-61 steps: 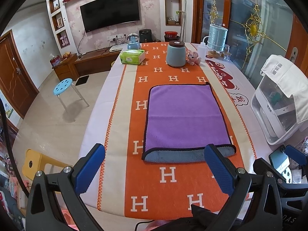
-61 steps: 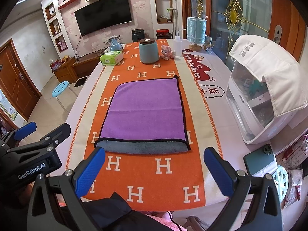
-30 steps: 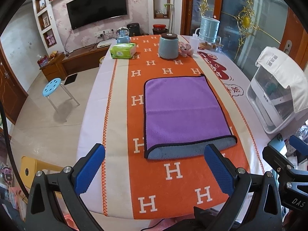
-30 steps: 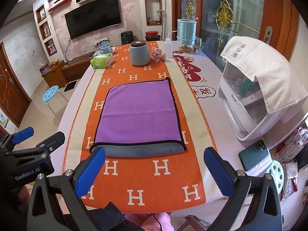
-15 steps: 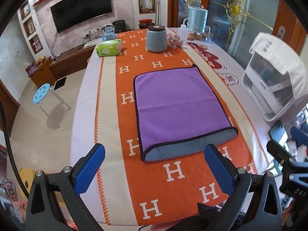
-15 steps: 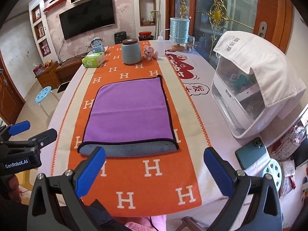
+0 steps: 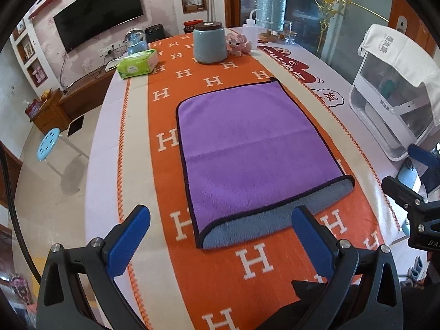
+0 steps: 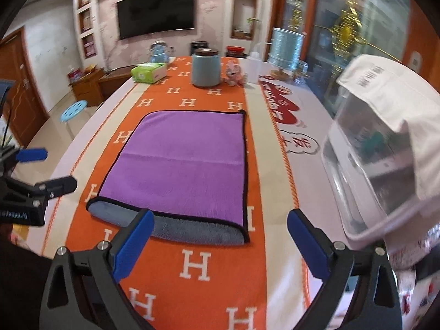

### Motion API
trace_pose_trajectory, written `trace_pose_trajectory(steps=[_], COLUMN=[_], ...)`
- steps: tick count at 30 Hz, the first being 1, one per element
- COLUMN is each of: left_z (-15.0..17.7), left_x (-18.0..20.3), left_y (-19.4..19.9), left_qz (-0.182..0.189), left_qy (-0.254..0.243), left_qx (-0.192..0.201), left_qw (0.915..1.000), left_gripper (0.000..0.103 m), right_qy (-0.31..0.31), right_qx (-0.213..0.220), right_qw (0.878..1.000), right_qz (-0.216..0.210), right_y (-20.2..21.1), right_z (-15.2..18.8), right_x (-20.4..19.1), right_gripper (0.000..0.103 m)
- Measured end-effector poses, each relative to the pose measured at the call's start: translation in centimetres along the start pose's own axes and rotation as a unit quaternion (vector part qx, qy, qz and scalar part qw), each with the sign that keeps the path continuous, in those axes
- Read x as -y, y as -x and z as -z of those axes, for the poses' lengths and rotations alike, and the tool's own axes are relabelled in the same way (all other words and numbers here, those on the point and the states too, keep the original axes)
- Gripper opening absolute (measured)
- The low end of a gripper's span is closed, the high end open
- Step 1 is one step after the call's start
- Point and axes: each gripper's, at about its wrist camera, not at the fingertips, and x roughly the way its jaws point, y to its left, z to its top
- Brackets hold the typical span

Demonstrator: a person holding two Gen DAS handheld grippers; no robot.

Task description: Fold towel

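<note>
A purple towel (image 7: 253, 143) with a grey underside lies folded once on the orange "H" table runner (image 7: 253, 258), its grey fold edge nearest me. It also shows in the right wrist view (image 8: 181, 162). My left gripper (image 7: 220, 233) is open and empty, above the towel's near left corner. My right gripper (image 8: 218, 235) is open and empty, above the towel's near right corner. Each gripper shows at the edge of the other's view: the right one (image 7: 418, 192), the left one (image 8: 35, 170).
At the table's far end stand a blue-grey jar (image 7: 209, 44), a green tissue box (image 7: 138, 63), a pink toy (image 7: 238, 44) and a squeeze bottle (image 7: 249, 29). A white plastic box under a white cloth (image 8: 385, 148) stands to the right. A blue stool (image 7: 49, 143) is on the floor left.
Both grippers have come lower and closer to the towel's near edge; the left view has swung rightward, the right view leftward. The towel has not moved. Both stay open.
</note>
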Motion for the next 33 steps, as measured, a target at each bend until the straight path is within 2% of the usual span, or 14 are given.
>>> trace_pose_trajectory(steps=[11,24,33], left_z=[0.1,1.9,2.0], left_x=[-0.6,-2.3,-2.4], left_y=[-5.4,-11.6,-13.6], left_qz=[0.022,0.050,0.072], left_qy=[-0.016,-0.008,0.013], left_qx=[-0.031,-0.085,-0.121], left_qw=[0.9991,0.9951,0.9899], left_gripper=[0.102,0.102,0.095], right_qy=[0.049,0.058,0.068], right_qx=[-0.050,-0.116,-0.131], right_qw=[0.996,0.988,0.984], right_qz=[-0.057,-0.088,-0.104], right_y=[-5.7,-10.8,-13.0], right_z=[0.9,3.0,3.2], right_x=[0.7,2.3,2.7], right_gripper=[0.095,0.085,0.076])
